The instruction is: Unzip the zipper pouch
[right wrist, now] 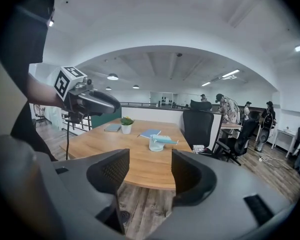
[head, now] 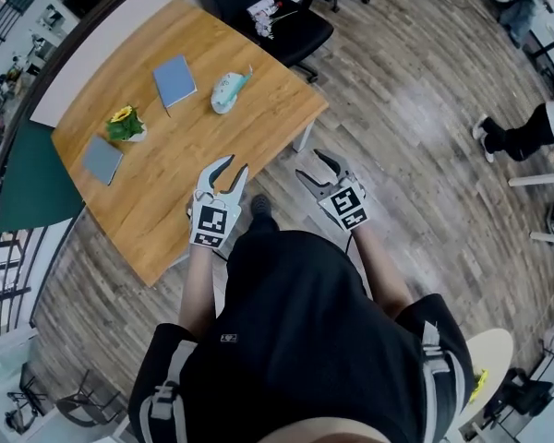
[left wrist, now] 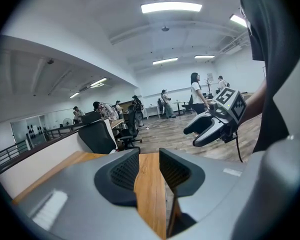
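Note:
The zipper pouch (head: 228,90), pale with a teal top, lies near the far edge of the wooden table (head: 166,206). In the right gripper view the pouch (right wrist: 157,143) sits well beyond the jaws. My left gripper (head: 234,166) hovers over the table's near right edge, open and empty. My right gripper (head: 310,165) is open and empty over the floor, just right of the table. In the left gripper view the left gripper (left wrist: 149,171) frames only bare tabletop, with the right gripper (left wrist: 213,128) off to its right. In the right gripper view the right gripper (right wrist: 149,176) points at the table and the left gripper (right wrist: 92,102) shows at upper left.
A blue notebook (head: 174,81), a small potted plant (head: 125,124) and a grey notebook (head: 102,159) lie on the table left of the pouch. A black office chair (head: 279,15) stands behind the table. A person's legs (head: 522,133) show at right. A railing (head: 0,247) runs along the left.

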A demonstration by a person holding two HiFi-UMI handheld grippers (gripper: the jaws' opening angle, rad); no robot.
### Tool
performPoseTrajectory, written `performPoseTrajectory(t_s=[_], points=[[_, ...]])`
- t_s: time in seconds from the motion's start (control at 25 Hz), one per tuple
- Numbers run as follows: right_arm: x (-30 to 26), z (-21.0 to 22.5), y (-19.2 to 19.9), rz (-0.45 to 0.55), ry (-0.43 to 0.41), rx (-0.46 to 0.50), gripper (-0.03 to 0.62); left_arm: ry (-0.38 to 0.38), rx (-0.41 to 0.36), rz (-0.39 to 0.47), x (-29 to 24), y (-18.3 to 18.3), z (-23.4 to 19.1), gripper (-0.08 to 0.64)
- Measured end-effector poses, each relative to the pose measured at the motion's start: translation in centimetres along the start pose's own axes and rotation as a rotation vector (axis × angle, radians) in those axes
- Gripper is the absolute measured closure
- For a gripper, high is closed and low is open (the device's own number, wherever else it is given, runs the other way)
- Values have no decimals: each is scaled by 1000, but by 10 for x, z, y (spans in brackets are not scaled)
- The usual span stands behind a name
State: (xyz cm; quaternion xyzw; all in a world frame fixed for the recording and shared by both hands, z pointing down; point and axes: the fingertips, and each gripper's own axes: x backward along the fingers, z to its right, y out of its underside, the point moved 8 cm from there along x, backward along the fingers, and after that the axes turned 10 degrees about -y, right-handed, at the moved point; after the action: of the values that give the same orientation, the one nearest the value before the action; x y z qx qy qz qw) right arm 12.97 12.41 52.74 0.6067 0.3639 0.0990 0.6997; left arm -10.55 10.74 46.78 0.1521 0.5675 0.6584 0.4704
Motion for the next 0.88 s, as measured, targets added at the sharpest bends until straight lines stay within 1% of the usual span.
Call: performPoseTrajectory(t_s=[0.2, 0.44, 0.64, 0.88], points=[[-14, 13, -9, -4, 24, -7, 330, 26, -9, 15, -21, -4, -21, 434], [-34, 23, -13, -16, 35, -15, 334, 43, -3, 16, -38, 2, -41, 437], [-57, 28, -23, -22, 30, -14, 336, 31, 12, 12, -45, 10, -64, 437], [-90, 33, -35, -35, 4, 3, 337, 8, 39, -3, -50, 25, -95, 437]])
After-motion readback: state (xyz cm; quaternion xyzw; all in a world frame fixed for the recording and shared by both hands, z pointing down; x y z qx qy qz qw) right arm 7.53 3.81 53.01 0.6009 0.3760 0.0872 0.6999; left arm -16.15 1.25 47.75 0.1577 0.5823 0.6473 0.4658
